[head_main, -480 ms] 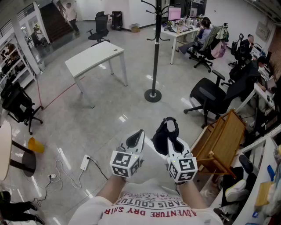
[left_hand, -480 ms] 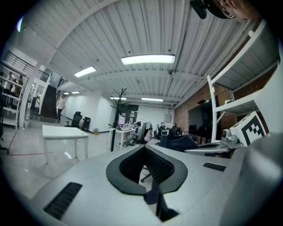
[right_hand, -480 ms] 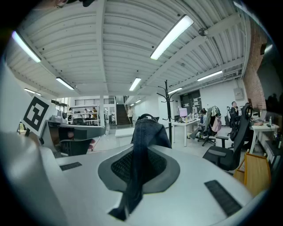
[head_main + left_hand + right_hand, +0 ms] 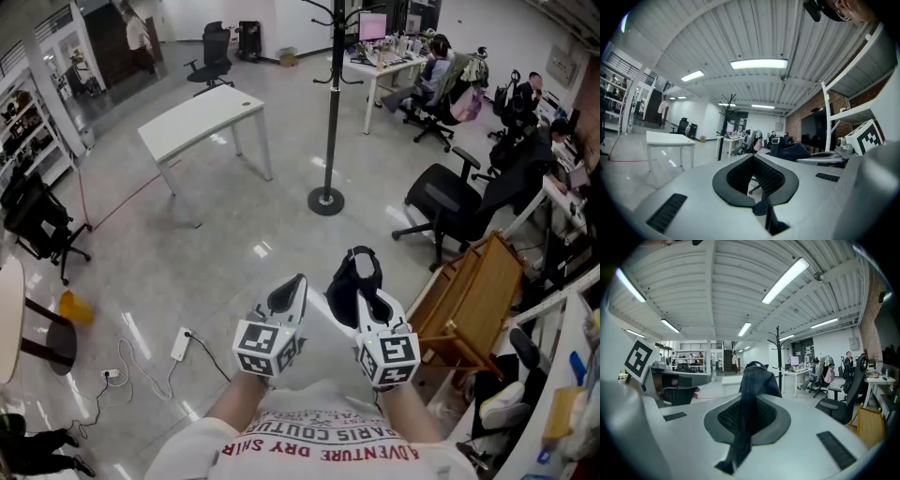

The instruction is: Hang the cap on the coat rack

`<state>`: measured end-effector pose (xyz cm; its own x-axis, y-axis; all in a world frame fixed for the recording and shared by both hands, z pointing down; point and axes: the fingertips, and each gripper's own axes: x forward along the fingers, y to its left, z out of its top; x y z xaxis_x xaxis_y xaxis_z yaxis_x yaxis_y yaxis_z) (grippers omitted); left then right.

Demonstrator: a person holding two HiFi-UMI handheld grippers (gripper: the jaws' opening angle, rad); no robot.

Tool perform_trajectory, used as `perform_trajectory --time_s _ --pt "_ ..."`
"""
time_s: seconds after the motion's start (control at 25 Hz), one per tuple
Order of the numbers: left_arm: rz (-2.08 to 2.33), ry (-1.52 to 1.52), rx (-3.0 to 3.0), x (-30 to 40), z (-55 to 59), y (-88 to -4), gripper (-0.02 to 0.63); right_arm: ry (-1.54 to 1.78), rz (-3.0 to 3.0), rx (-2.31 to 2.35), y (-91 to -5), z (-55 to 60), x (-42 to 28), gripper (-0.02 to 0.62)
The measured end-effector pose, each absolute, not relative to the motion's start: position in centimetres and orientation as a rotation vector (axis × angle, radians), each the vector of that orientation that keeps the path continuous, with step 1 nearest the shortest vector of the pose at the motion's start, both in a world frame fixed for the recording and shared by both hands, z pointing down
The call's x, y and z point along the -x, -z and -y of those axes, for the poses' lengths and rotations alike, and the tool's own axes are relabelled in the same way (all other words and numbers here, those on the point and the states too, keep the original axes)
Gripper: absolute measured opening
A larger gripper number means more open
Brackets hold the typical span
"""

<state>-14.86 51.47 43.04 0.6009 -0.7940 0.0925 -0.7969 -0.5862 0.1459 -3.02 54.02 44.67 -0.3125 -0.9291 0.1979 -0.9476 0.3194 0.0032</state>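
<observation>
Cap [image 4: 360, 270] clamped in right gripper [image 4: 367, 296]; left gripper [image 4: 289, 292] closed, empty. Carry step; coat rack [image 4: 332, 103] well apart. Next: approach, raise cap onto it.

Both forearms [image 4: 246, 401] reached fwd from the torso, side by side. L gripper [image 4: 292, 289] pointed ahead w/ jaws together, nothing between. R gripper [image 4: 367, 279], just beside it, had jaws clamped on the dark cap [image 4: 349, 286].
</observation>
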Motion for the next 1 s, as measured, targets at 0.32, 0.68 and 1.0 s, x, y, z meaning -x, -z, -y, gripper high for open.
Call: perform_trajectory --time_s 0.32,0.68,1.0 --pt "1.345 -0.022 -2.631 14.8 -51.5 -43.2 0.005 -0.22 2.44 -1.747 -44.7 -54.4 2.5 0.018" --pt "1.372 -0.052 -2.579 10.7 -51.8 -45.5 0.005 -0.299 2.402 -1.742 -47.2 -54.6 -3.3 0.018" --pt "1.389 -0.106 -2.545 8.0 -49.8 -47.0 0.005 -0.31 2.413 -1.762 -47.9 -52.7 -6.9 0.018"
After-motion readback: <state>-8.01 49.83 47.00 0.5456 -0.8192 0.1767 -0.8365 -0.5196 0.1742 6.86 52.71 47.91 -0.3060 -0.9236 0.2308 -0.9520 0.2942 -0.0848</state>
